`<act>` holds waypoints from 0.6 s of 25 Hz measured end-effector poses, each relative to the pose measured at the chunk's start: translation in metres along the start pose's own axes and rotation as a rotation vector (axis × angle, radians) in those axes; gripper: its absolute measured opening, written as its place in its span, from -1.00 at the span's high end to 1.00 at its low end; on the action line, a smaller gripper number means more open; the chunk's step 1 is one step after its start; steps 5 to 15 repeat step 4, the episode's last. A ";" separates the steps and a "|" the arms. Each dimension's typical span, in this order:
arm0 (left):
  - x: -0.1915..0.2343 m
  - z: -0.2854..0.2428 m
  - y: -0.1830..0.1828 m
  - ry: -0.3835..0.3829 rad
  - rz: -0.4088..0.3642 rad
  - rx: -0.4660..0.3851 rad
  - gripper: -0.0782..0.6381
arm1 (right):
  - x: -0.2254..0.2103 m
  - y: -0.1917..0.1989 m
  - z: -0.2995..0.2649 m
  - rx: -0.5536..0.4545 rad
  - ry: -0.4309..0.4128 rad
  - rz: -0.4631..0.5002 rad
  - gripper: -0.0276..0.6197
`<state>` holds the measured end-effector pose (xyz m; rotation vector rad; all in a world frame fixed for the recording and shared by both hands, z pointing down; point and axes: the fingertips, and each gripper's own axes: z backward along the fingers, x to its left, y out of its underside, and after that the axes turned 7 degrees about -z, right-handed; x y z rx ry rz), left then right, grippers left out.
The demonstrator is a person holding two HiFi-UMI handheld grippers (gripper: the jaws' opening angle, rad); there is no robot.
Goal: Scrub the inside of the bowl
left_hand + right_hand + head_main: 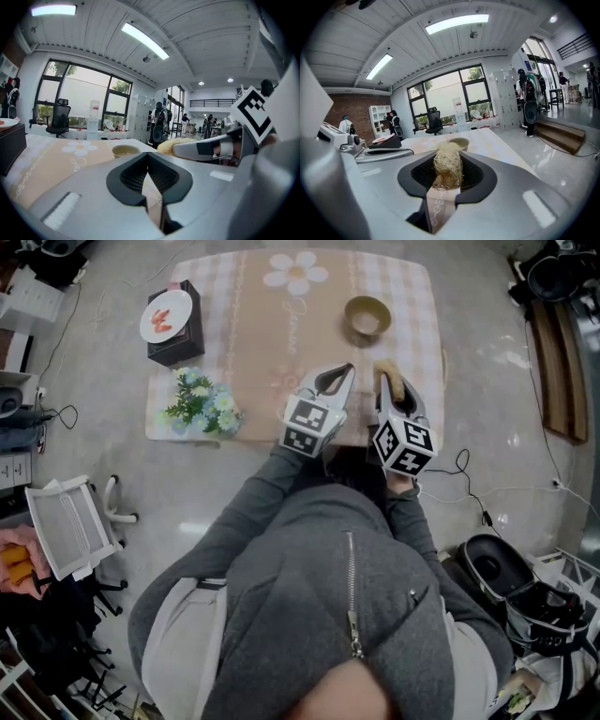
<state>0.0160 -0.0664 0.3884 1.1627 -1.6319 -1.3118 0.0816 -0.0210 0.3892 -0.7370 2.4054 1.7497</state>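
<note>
A tan bowl (367,315) stands upright on the far right part of the table; it also shows in the left gripper view (125,150) and the right gripper view (459,142). My right gripper (394,395) is shut on a straw-coloured fibrous scrubber (447,164), whose tip (387,374) pokes out ahead of the jaws, short of the bowl. My left gripper (345,373) hovers beside it over the table's near edge, jaws shut with nothing between them (148,169).
The table (253,352) wears a checked cloth with a daisy print. A black box (172,334) bearing a plate of red food sits far left. A bunch of flowers (202,404) lies near left. Cables and chairs crowd the floor around.
</note>
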 end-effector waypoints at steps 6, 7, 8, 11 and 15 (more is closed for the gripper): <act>0.006 0.005 0.007 -0.007 0.002 0.011 0.76 | 0.005 0.007 -0.005 0.014 -0.010 -0.002 0.59; 0.006 0.005 0.007 -0.007 0.002 0.011 0.76 | 0.005 0.007 -0.005 0.014 -0.010 -0.002 0.59; 0.006 0.005 0.007 -0.007 0.002 0.011 0.76 | 0.005 0.007 -0.005 0.014 -0.010 -0.002 0.59; 0.006 0.005 0.007 -0.007 0.002 0.011 0.76 | 0.005 0.007 -0.005 0.014 -0.010 -0.002 0.59; 0.006 0.005 0.007 -0.007 0.002 0.011 0.76 | 0.005 0.007 -0.005 0.014 -0.010 -0.002 0.59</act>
